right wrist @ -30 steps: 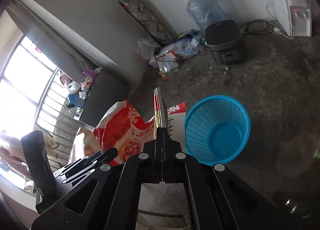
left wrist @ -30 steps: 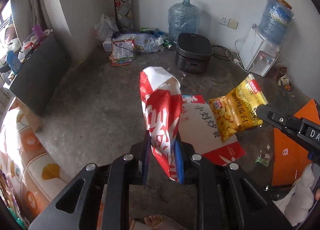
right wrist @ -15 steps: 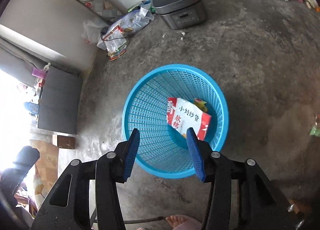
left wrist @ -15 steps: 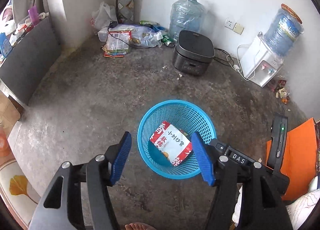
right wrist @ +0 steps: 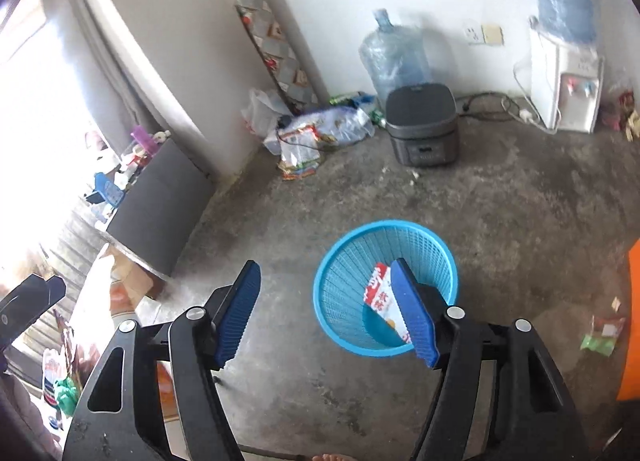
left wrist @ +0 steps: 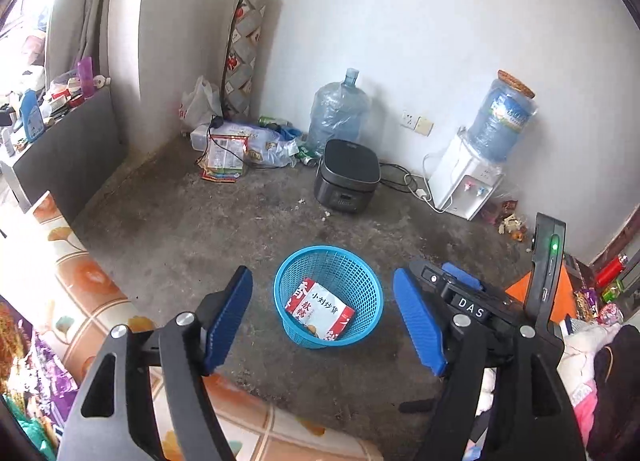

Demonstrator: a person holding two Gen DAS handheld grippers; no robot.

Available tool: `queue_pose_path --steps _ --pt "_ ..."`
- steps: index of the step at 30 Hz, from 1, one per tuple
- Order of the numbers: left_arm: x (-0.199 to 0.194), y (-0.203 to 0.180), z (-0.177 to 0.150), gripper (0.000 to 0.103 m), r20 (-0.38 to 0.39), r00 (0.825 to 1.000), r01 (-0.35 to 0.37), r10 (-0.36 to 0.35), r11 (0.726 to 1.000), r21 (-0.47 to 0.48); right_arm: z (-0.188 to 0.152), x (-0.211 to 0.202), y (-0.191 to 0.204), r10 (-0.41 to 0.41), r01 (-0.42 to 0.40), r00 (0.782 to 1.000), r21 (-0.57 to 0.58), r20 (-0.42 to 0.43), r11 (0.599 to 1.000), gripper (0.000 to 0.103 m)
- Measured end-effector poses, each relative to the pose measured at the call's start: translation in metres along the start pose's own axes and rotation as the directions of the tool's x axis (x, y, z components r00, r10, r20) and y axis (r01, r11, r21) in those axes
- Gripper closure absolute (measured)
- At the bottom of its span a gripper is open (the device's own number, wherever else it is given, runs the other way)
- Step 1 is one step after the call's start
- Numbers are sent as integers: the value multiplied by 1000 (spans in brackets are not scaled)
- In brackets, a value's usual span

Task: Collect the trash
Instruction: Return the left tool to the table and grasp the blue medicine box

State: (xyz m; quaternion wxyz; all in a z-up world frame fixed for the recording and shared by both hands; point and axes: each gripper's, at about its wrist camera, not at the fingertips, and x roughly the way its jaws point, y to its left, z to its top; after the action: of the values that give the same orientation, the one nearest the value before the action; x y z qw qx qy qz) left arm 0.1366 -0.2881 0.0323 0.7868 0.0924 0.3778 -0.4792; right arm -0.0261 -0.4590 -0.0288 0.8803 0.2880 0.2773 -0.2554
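Change: both grippers are farther back from the blue basket (left wrist: 328, 295) than half a second ago; it shows smaller, with more wall and floor in view.
Earlier still: a second ago each gripper clamped a packet; now neither holds anything.
Left gripper (left wrist: 322, 319): jaws spread wide, empty, blue ribbed pads (left wrist: 229, 319) either side of the basket in its own view.
Right gripper (right wrist: 326, 311): jaws also wide apart, empty; its right pad (right wrist: 412, 317) overlaps the basket's inside in its own view.
Snack packet (left wrist: 318, 311): red and white, glossy, flat, printed characters; lies tilted in the basket's bottom (a bit of yellow shows at its lower edge).
Basket: round, tapered, plastic lattice wall, solid rim; stands upright on the floor, apart from the walls.
Floor (left wrist: 200, 229): bare concrete, grey, stained, rough.
Small green wrapper (right wrist: 602, 339): crumpled, on the floor well to the basket's right.
Rice cooker (left wrist: 347, 176): dark, boxy, rounded corners, near the back wall.
Water jug (left wrist: 338, 111): clear bluish plastic, behind the cooker.
Dispenser (left wrist: 464, 181): white, bottle on top, right back corner.
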Motion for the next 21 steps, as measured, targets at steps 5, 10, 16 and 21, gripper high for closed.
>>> queue_pose_path --steps 5,10,16,21 --pt "-88 27 -26 31 83 995 -61 60 998 5 -12 -53 70 76 -41 986 -220 151 975 13" --pt "-170 64 -66 30 188 966 -165 176 984 -73 -32 -86 132 200 -95 957 -426 208 900 8" --pt "-263 120 -126 30 255 914 -247 315 932 -267 -49 -106 182 386 -298 919 -511 73 806 8" --pt "-327 155 -188 30 236 844 -360 481 835 -416 -75 -104 215 508 -500 853 -472 -122 726 9"
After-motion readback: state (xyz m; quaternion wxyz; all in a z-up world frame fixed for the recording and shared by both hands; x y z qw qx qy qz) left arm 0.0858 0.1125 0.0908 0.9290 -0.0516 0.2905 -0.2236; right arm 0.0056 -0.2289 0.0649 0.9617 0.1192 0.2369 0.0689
